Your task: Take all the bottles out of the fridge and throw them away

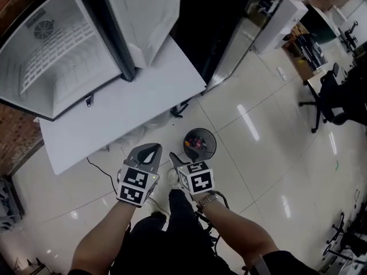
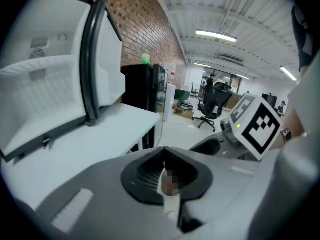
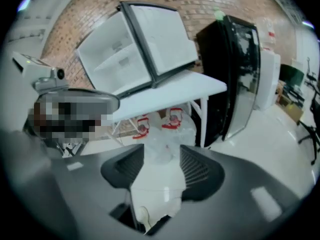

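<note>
The small white fridge [image 1: 57,56] stands on a white table [image 1: 143,96] with its door swung open. Its white inside and wire shelf show no bottle in any view. A round black bin [image 1: 199,144] with coloured items in it sits on the floor just beyond both grippers. My left gripper [image 1: 150,150] is held out over the floor, and in the left gripper view its jaws [image 2: 164,160] meet with nothing between them. My right gripper [image 1: 175,160] is beside it. Its jaws [image 3: 161,156] stand apart, with only floor showing in the gap.
A tall black glass-door cabinet [image 3: 230,69] stands right of the table, with a green object [image 3: 218,15] on top. White plastic bags with red print [image 3: 160,121] lie under the table. Office chairs [image 1: 332,96] and desks are at the far right, across the glossy tiled floor.
</note>
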The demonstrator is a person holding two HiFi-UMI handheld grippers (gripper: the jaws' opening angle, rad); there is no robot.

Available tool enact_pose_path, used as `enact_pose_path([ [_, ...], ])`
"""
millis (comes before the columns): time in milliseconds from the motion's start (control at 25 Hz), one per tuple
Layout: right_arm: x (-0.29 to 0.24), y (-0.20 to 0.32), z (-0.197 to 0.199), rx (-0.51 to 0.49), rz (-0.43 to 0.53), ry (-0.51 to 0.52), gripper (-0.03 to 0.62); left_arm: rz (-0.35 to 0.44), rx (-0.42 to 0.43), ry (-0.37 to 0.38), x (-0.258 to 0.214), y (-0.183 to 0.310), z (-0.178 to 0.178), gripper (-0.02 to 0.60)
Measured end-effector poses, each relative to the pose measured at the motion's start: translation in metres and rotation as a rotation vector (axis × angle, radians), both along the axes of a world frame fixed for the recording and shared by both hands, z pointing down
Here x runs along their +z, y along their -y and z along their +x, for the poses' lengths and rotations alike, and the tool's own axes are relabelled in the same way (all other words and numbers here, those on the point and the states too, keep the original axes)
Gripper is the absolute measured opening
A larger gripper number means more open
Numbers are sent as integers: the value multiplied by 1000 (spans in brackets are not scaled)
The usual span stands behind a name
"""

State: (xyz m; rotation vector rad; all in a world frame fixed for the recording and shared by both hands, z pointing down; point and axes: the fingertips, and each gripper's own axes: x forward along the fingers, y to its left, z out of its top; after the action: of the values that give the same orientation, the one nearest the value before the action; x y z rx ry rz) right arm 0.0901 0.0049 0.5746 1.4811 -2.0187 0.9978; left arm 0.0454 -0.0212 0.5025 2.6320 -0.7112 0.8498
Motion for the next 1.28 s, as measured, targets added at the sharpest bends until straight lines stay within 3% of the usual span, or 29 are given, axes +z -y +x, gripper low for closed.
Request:
enact_pose_path([
  [280, -107, 20, -104, -217, 228, -26, 174, 141, -202, -70, -76, 2, -108, 4],
  [640, -211, 18, -205, -353, 428, -78, 145, 310, -350, -145, -163, -12, -218, 3],
  [880, -262, 12, -239, -359, 535, -100, 78, 414, -370, -189, -206, -26, -254, 3],
  [1080, -290, 2, -256, -347, 599, -111, 6, 452, -361, -212, -225, -40, -268, 3],
  [1280, -312, -5, -269, -347, 645, -114, 2, 479, -357, -226, -240, -48, -279, 4],
])
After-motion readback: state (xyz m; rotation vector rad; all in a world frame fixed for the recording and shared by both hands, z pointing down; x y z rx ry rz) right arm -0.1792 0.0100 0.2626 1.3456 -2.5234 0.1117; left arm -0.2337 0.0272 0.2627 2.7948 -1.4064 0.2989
